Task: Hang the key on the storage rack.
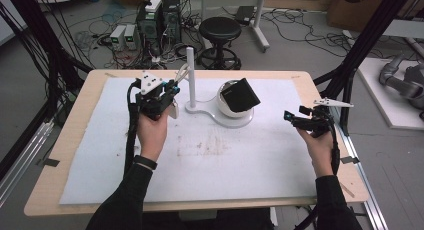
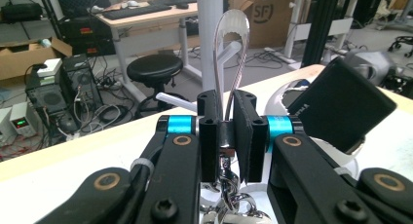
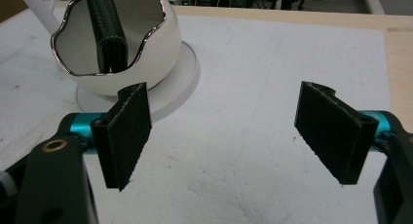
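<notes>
A white foam mat point(image 1: 280, 160) covers most of the wooden table point(image 1: 60, 155). On the mat, toward the far side, stands a white stand point(image 1: 191, 75) with an upright post, its base joined to a white egg-shaped cup point(image 1: 227, 107) with a silvery wavy rim. A black wallet point(image 1: 241, 95) stands in that cup, tilted, its upper end leaning toward the right side of the table. The left gripper point(image 1: 171, 90), held up just left of the post, has its jaws pressed together on a clear strap loop point(image 2: 233, 44); in the left gripper view the loop rises upright from between the pads, its long axis running straight up beside the post, and metal chain links point(image 2: 229, 195) hang below the jaws. The right gripper point(image 1: 291, 118) hovers over the mat near the right edge, well apart from the cup, jaws spread wide with nothing between them.
</notes>
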Available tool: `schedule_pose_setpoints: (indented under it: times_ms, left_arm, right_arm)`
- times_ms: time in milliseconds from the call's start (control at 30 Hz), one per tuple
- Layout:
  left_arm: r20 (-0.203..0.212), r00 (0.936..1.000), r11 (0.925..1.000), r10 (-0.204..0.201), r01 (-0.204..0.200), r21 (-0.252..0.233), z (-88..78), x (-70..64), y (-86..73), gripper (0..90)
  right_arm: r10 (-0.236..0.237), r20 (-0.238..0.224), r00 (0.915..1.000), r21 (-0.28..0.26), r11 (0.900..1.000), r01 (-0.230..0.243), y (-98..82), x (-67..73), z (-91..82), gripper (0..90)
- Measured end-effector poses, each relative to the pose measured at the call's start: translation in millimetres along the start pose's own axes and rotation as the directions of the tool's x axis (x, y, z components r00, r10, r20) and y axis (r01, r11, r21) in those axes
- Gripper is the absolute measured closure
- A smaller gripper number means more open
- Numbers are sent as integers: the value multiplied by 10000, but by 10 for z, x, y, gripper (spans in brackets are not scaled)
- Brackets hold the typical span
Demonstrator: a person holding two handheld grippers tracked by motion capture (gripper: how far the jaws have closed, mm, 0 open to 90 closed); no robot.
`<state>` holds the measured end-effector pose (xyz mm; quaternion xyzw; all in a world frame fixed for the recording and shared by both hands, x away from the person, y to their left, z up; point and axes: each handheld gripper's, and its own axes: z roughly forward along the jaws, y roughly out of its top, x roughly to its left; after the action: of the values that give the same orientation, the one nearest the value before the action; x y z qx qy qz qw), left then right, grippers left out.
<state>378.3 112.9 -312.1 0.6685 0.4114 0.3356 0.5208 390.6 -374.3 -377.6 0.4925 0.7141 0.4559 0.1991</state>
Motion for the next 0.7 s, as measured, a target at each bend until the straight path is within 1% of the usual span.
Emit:
schedule_pose_setpoints:
  times_ms: [133,233,333,400,600,633,667,700]
  left_arm:
    - [-43,10000,9999,79,-78,151,65,-7,-10,811]
    - [-214,9995,9994,248,-243,235,106,-25,-23,811]
    - [-265,9993,9992,245,-236,337,149,-32,-39,811]
    - [-308,9993,9983,234,-217,539,193,-19,-63,811]
    - [-313,9994,9975,115,-93,705,254,-3,-95,806]
    - [-314,9995,9975,94,-72,710,261,-9,-99,789]
    - [-414,9991,9977,1,26,674,258,-11,-97,720]
    - [-414,9991,9977,1,26,674,258,-11,-97,663]
  right_arm:
    - [2,-30,10000,7,10000,-2,0,-2,1,216]
    - [-5,-49,10000,5,10000,5,-1,-5,4,216]
    - [24,-49,10000,12,10000,-24,-2,-5,5,216]
    - [17,-51,10000,15,10000,-17,-2,-6,7,216]
    - [-4,-43,10000,-19,10000,4,-2,-14,3,216]
    - [22,-41,10000,-14,10000,-22,-3,-13,3,216]
    - [22,-47,10000,-16,10000,-22,-3,-14,4,216]
    - [13,-55,10000,-1,10000,-13,-3,-15,3,216]
